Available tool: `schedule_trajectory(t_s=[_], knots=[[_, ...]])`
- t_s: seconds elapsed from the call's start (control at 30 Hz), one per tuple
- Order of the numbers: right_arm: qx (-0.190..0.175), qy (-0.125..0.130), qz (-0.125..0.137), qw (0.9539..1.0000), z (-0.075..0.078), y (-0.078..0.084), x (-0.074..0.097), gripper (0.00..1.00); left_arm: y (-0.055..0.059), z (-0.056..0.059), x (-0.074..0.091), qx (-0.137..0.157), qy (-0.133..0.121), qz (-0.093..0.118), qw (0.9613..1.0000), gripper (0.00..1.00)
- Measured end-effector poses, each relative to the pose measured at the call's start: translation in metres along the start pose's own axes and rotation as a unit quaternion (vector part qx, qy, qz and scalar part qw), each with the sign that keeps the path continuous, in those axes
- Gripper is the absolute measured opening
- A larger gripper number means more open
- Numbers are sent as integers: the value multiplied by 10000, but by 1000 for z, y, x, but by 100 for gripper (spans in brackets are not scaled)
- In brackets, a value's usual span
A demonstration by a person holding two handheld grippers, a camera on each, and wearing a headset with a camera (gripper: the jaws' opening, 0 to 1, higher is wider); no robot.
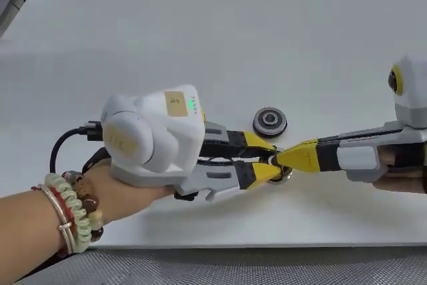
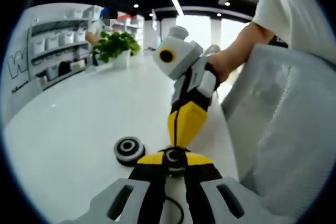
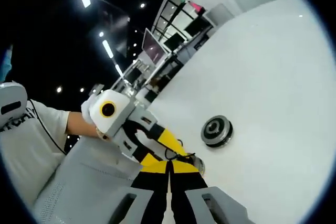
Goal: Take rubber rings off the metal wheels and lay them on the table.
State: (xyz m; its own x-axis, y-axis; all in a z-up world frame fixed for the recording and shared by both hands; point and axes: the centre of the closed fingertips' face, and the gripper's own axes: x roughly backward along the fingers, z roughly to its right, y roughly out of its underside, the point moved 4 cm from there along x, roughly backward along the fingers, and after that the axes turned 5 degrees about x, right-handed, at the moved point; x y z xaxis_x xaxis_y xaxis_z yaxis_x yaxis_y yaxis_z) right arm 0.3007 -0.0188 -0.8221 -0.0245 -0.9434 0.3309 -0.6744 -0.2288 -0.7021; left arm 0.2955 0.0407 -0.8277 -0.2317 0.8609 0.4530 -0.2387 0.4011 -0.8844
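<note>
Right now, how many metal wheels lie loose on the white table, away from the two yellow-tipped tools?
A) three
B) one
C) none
B: a single free wheel lies by itself on the table, while a second wheel is clamped in the left tool, with the right tool meeting it there.

White table (image 1: 200, 45), one rubber-rimmed metal wheel (image 1: 269, 121) lying flat on it
</note>
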Motion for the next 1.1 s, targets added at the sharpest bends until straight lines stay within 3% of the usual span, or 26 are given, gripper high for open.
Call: schedule_trajectory(t_s=[0.1, 0.13, 0.17, 0.3, 0.37, 0.47, 0.53, 0.63, 0.73, 0.9, 1.1], knots=[[-103, 173, -77, 9998, 5, 2, 3, 0, -1, -1, 0, -27, 98, -40, 9999, 14], [-99, 342, -222, 9991, 10, 6, 5, 0, -1, -1, 0, -17, 108, -48, 9999, 14], [-83, 401, -299, 9987, 12, 8, 6, 0, -2, -1, 0, 134, 106, -62, 9998, 14], [-4, 343, -262, 9991, 9, 5, 6, 0, -6, -1, 3, 383, 221, -102, 9990, 17], [22, 343, -277, 9990, 9, 4, 6, 0, -10, -2, 8, 287, 231, -24, 9993, 17], [62, 331, -311, 9990, 9, 0, 6, 0, -12, -8, 14, -247, 144, -89, 9996, 20], [84, 330, -320, 9989, 8, -2, 6, 0, -12, -9, 20, -140, 132, -81, 9998, 26], [143, 323, -311, 9989, 6, -7, 5, 0, -17, -15, 33, -51, -25, 86, 9999, 33], [196, 287, -309, 9989, 3, -11, 4, 0, -16, -17, 43, -175, -129, 86, 9997, 41], [306, 242, -336, 9987, 0, -19, 0, 0, -10, -22, 66, -190, -372, 82, 9991, 54], [428, 138, -491, 9978, -3, -22, -12, 0, -2, -27, 87, -50, -675, 128, 9976, 63]])
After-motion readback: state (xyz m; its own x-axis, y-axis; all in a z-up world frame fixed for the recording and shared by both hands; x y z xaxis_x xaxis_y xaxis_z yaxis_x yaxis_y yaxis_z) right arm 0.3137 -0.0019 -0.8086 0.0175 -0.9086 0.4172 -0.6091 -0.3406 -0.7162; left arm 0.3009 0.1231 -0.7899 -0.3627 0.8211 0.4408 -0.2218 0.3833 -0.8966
